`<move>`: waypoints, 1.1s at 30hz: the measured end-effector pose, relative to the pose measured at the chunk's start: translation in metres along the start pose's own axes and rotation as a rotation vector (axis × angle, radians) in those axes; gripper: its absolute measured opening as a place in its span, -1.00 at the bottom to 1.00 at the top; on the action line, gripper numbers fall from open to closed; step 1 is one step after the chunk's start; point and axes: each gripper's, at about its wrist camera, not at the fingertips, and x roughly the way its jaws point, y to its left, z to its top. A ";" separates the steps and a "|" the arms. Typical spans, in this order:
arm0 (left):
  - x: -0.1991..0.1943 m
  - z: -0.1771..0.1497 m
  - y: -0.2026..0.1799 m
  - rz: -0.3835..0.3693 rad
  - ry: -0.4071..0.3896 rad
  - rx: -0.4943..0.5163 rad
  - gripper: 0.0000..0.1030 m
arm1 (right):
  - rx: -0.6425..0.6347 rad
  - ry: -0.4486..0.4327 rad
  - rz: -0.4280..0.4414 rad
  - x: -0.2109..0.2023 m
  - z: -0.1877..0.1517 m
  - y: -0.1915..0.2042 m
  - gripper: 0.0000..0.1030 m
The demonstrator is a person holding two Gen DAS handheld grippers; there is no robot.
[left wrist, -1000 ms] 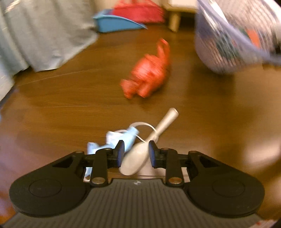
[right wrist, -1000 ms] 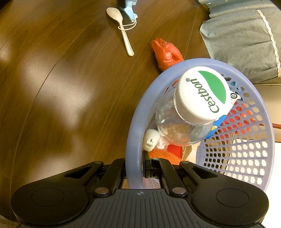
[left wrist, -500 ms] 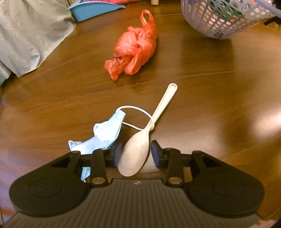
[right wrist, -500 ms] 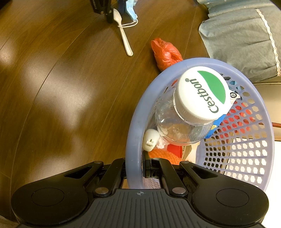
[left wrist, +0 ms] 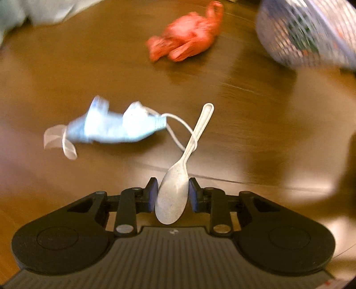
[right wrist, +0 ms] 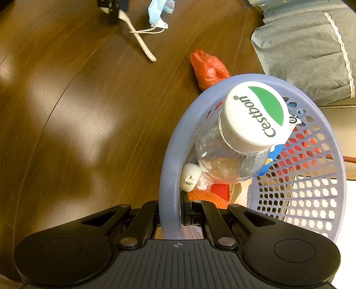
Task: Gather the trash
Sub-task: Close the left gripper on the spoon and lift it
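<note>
My left gripper (left wrist: pixel 172 189) is shut on the bowl of a white plastic spoon (left wrist: pixel 178 186), whose handle points away from me. An ear loop of the crumpled blue face mask (left wrist: pixel 111 126) is hooked round that handle. A red plastic bag (left wrist: pixel 187 44) lies farther off on the wooden floor. My right gripper (right wrist: pixel 172 213) is shut on the rim of a lilac mesh basket (right wrist: pixel 169 155), which holds a clear bottle (right wrist: pixel 255 117) with a white cap and other trash. In the right wrist view the spoon (right wrist: pixel 142 42), the mask (right wrist: pixel 158 11) and the red bag (right wrist: pixel 209 71) lie beyond the basket.
Grey-blue bedding (right wrist: pixel 300 51) hangs down to the floor at the right of the right wrist view, close to the red bag. The same cloth (left wrist: pixel 44 9) shows blurred at the top left of the left wrist view. The basket (left wrist: pixel 307 33) hangs at its top right.
My left gripper's fingers have shut on the spoon's bowl and drawn it back. The mask, caught by its loop, has swung out to the left. The right gripper and basket have barely moved.
</note>
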 end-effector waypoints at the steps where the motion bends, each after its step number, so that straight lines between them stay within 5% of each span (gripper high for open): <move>1: -0.003 -0.004 0.002 -0.010 -0.004 -0.029 -0.52 | 0.001 0.000 0.000 0.000 0.000 0.000 -1.00; 6: -0.012 -0.018 -0.002 -0.025 0.002 -0.037 -0.52 | 0.002 -0.001 0.000 -0.001 0.000 0.001 -1.00; 16: -0.002 -0.012 -0.040 0.069 -0.056 0.295 -0.33 | -0.002 -0.002 -0.002 -0.004 0.001 0.002 -1.00; 19: 0.010 -0.010 -0.046 0.086 -0.025 0.351 -0.38 | 0.000 -0.002 -0.003 -0.004 0.001 0.002 -1.00; 21: 0.012 -0.008 -0.046 0.075 -0.015 0.356 -0.70 | 0.000 -0.002 -0.003 -0.005 0.002 0.002 -1.00; 26: 0.008 -0.007 -0.046 0.085 0.030 0.330 -0.71 | 0.005 -0.003 -0.005 -0.005 0.002 0.002 -1.00; 33: -0.015 -0.011 -0.044 0.285 0.106 0.501 -0.77 | 0.008 -0.007 -0.007 -0.006 0.003 0.000 -1.00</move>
